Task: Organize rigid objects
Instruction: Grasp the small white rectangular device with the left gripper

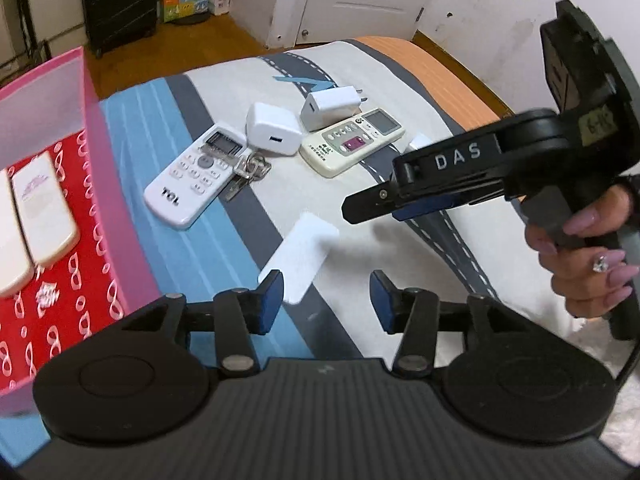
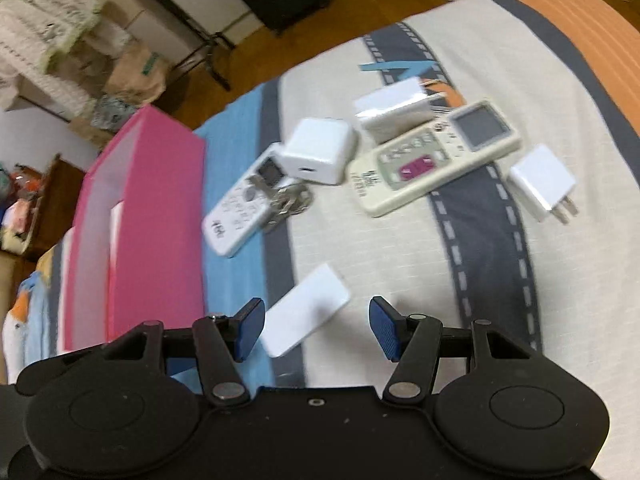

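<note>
Both tongs empty: left tongs (image 1: 326, 302) jaws apart, right tongs (image 2: 318, 330) jaws apart, both above flat white card (image 2: 306, 314) on bed (image 2: 520, 320). TCL remote (image 1: 196, 178), beige remote (image 1: 352, 142), chargers near; pink box (image 1: 100, 184) left holds two remotes.

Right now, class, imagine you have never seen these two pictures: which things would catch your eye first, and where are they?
First, the bright pink plastic box at the left edge of the bed, with two cream remotes lying on its red patterned floor. Next, the cluster mid-bed: a white TCL remote, a cream remote with a magenta button and white cube chargers. Nearest, a flat white card lies just ahead of the open right tool.
</note>
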### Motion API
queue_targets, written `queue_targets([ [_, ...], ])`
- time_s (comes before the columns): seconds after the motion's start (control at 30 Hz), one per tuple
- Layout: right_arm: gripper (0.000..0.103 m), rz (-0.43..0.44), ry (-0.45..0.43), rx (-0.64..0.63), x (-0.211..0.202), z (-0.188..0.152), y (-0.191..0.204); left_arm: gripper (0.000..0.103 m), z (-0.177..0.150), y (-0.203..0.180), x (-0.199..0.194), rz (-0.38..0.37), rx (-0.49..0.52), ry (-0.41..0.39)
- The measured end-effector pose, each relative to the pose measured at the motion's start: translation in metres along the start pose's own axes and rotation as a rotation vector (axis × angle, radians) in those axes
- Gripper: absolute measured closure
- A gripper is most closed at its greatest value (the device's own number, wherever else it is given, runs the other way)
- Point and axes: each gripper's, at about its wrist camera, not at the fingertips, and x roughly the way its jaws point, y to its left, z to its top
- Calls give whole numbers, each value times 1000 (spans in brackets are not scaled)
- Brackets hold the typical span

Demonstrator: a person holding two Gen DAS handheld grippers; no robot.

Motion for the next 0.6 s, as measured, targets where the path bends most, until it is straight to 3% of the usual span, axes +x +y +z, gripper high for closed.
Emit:
queue_targets([
  [0.2, 40, 38, 29, 95, 15, 2, -21, 56, 3, -9, 39, 66, 73, -9],
  [0.37, 40, 57, 38, 121, 26, 6, -31, 56, 3, -6, 76, 122, 107, 37],
  [0.5, 51, 49, 86, 96, 42, 2, -30, 51, 0, 7, 88, 138, 62, 20],
  [0.6, 59, 57, 101, 96, 49, 2, -28, 45, -7, 2, 90, 152, 95, -12],
])
